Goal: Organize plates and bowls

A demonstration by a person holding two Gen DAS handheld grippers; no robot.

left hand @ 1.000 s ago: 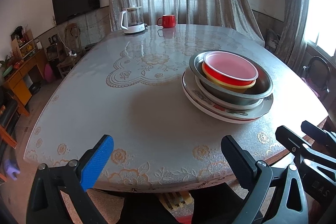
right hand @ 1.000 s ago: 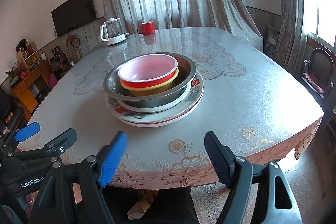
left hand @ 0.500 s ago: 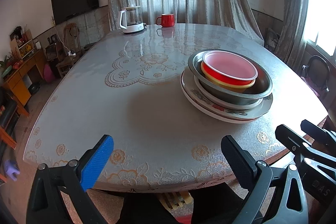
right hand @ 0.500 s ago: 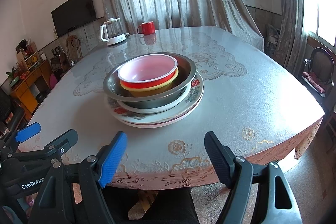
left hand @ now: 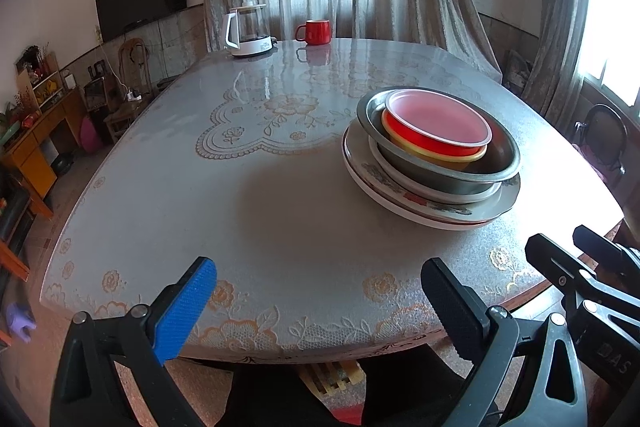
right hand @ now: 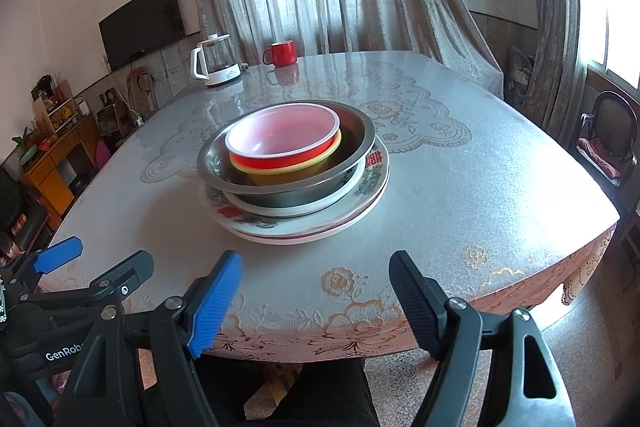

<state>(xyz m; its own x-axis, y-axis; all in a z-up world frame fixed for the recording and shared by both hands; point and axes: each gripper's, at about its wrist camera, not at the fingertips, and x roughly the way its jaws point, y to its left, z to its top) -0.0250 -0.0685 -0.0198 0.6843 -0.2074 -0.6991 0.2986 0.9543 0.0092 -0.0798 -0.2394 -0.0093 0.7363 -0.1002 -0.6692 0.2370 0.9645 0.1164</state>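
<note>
- Nothing has moved since the earlier frames: both grippers and the stacked dishes sit as they did a second ago.
- The table (left hand: 248, 195), under a glossy lace-patterned cover, fills both views; its near edge is partly hidden behind the gripper fingers.
- The plates (right hand: 340, 215), floral-rimmed and stacked, lie on the table's near half; how many there are cannot be told, as only their rims show.
- The metal bowl (right hand: 352, 147) sits on the plates, its base out of sight.
- The red bowl (right hand: 280, 157) nests inside it on a yellow bowl (right hand: 288, 173), of which only the rim and a strip of wall show.
- The left gripper (left hand: 320, 307) hangs at the table's near edge, jaws wide apart and empty, well short of the stack.
- The right gripper (right hand: 316, 301) hangs beside it, jaws likewise spread with nothing between them; in the left view it is cut off at the frame's right edge.
- A white-based kettle (left hand: 248, 31) and a red mug (left hand: 316, 31) stand at the far edge before the curtains.
</note>
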